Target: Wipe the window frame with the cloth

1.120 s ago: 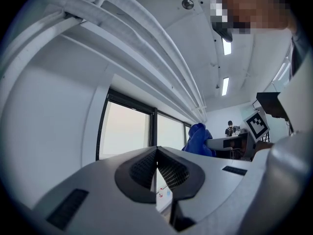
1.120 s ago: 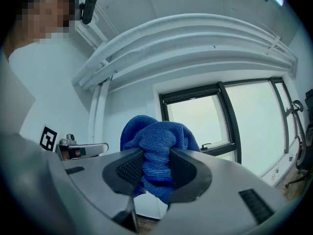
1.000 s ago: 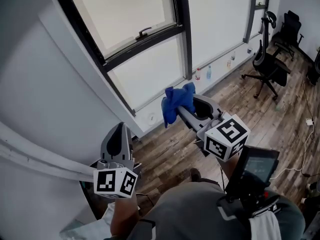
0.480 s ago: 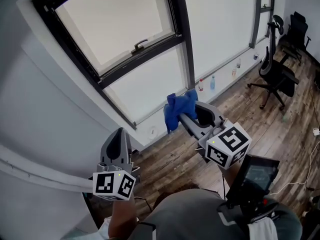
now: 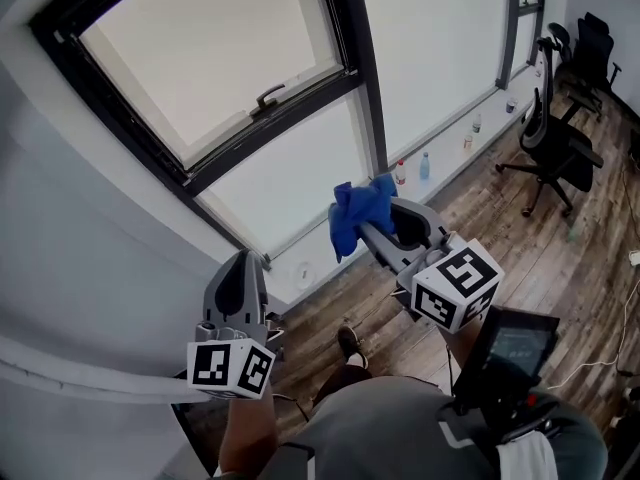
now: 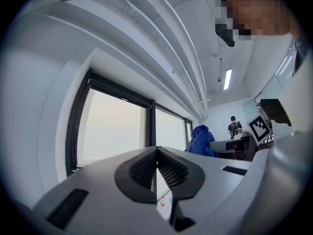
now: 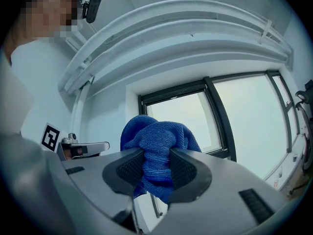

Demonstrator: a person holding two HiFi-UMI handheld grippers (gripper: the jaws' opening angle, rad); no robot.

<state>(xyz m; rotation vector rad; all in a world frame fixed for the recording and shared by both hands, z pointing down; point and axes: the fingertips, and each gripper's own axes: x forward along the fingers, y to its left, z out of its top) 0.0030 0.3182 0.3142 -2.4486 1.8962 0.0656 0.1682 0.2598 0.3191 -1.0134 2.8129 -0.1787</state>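
A bunched blue cloth (image 5: 358, 213) (image 7: 157, 153) is clamped between the jaws of my right gripper (image 5: 372, 223) (image 7: 156, 169), held up in front of the lower pane, a short way off the dark window frame (image 5: 270, 126) (image 7: 215, 112). My left gripper (image 5: 240, 278) (image 6: 156, 169) hangs lower left near the white wall, jaws pressed together with nothing between them. From the left gripper view the blue cloth (image 6: 199, 140) shows off to the right, with the window frame (image 6: 151, 124) ahead. A window handle (image 5: 268, 96) sits on the frame's horizontal bar.
Several bottles (image 5: 410, 171) stand on the wooden floor along the window base. Black office chairs (image 5: 550, 133) are at the right. A white pipe (image 5: 90, 378) runs along the wall at lower left. My shoe (image 5: 350, 343) is on the floor below.
The view has tilted up, so more of the upper pane shows. My right gripper with the cloth has risen slightly toward the frame. The left gripper has hardly moved.
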